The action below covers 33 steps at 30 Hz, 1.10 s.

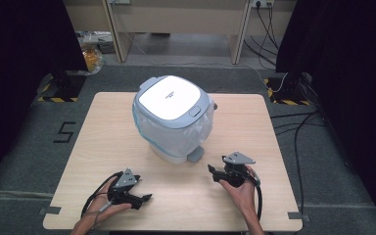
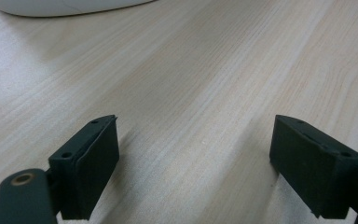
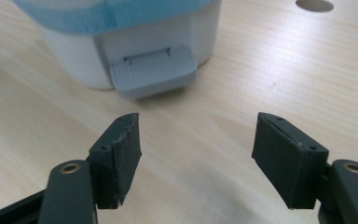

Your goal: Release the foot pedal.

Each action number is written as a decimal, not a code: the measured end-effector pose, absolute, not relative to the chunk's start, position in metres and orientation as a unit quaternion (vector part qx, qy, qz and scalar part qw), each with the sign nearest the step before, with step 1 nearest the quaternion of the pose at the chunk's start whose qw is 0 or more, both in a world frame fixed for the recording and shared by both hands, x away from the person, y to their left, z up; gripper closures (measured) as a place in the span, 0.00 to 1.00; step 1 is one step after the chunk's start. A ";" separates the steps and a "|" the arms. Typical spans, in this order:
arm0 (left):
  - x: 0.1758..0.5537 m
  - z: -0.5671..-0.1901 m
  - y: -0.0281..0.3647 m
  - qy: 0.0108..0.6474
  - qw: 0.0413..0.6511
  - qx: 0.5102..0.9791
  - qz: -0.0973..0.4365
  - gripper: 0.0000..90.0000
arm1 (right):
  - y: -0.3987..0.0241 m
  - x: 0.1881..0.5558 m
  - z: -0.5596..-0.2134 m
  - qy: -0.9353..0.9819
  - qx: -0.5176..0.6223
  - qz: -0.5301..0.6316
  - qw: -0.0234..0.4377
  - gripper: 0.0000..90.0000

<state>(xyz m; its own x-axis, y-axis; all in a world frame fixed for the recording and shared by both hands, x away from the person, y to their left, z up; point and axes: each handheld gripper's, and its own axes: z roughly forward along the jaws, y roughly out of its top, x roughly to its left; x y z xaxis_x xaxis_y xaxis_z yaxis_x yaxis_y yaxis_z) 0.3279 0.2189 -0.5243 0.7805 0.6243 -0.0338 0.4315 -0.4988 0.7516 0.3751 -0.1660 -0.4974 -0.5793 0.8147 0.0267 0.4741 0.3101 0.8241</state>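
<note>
A white pedal bin [image 1: 172, 117] with a grey-blue lid [image 1: 169, 98] stands upright near the middle of the pale wooden counter [image 1: 103, 142], a little toward its far side, and a thin see-through bag [image 1: 196, 133] hangs out from under the lid and down the walls. At the foot of the bin a grey pedal [image 1: 196, 154] sticks out toward the person's side. The right claw [image 1: 212, 173] is held in the right hand [image 1: 240, 192] just in front of and to the right of the bin, low over the counter, its tips pointing toward the pedal but apart from it. In the right gripper view the pedal [image 3: 153, 72] lies straight ahead beyond the two black jaws, close yet with a strip of bare wood in between, and the blue-tinted edge of the bag [image 3: 112, 14] shows above it. The jaws of this claw are spread wide with nothing between them but the counter. The left claw [image 1: 145, 199] sits in the left hand [image 1: 103, 203] near the front left part of the counter, well apart from the bin, pointing to the right along the board. In the left gripper view its jaws are likewise spread wide over bare wood, and the white base of the bin [image 2: 60, 5] shows far ahead at the top edge.
</note>
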 end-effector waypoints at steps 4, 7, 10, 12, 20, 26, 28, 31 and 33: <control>0.328 -0.524 0.219 0.308 0.395 0.857 0.122 0.17 | -0.170 0.367 -0.501 0.789 0.411 0.413 0.195 0.34; 0.328 -0.524 0.219 0.308 0.395 0.857 0.122 0.17 | -0.174 0.361 -0.504 0.791 0.415 0.406 0.192 0.34; 0.328 -0.524 0.219 0.308 0.395 0.857 0.122 0.17 | -0.178 0.356 -0.506 0.792 0.419 0.402 0.187 0.33; 0.328 -0.524 0.219 0.308 0.395 0.857 0.122 0.17 | -0.181 0.353 -0.508 0.793 0.421 0.398 0.187 0.32; 0.328 -0.524 0.219 0.308 0.395 0.857 0.122 0.17 | -0.190 0.342 -0.513 0.796 0.433 0.385 0.177 0.29; 0.328 -0.524 0.219 0.308 0.395 0.857 0.122 0.17 | -0.194 0.335 -0.514 0.798 0.435 0.377 0.177 0.27; 0.328 -0.524 0.219 0.308 0.395 0.857 0.122 0.16 | -0.195 0.332 -0.514 0.800 0.435 0.376 0.172 0.27; 0.328 -0.524 0.219 0.308 0.395 0.857 0.122 0.16 | -0.197 0.327 -0.516 0.802 0.436 0.373 0.170 0.27; 0.328 -0.524 0.219 0.308 0.395 0.857 0.122 0.17 | -0.198 0.325 -0.516 0.803 0.435 0.371 0.170 0.26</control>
<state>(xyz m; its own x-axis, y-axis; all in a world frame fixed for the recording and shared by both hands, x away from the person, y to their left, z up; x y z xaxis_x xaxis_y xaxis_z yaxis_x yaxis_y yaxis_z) 0.3279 0.2188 -0.5244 0.7805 0.6242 -0.0345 0.4319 -0.4985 0.7516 0.3248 -0.1984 -0.5165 -0.5634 0.8247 0.0494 0.5720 0.3463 0.7435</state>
